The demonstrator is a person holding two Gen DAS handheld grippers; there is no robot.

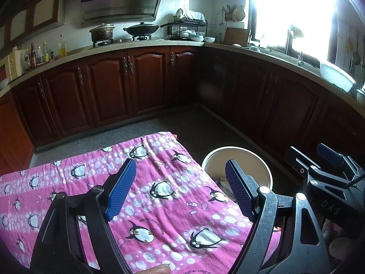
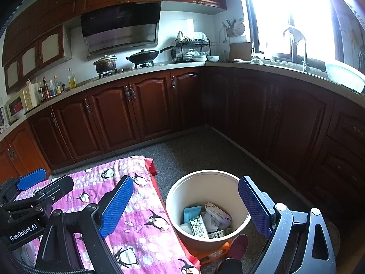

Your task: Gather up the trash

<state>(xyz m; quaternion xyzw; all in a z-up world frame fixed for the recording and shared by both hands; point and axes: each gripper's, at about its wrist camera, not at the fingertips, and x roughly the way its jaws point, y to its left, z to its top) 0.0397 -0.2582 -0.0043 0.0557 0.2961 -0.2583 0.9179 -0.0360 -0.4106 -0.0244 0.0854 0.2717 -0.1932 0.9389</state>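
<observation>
Left wrist view: the left hand-held gripper (image 1: 180,189) hangs wide open and empty above the pink penguin cloth (image 1: 159,196) on the desk, where I see no trash; I'd scan it before moving on.

Right wrist view: the right hand-held gripper (image 2: 186,207) gapes empty too. Cartons lie in the bin (image 2: 180,189); "GenRobot.AI" is readable on the other gripper's body.
</observation>
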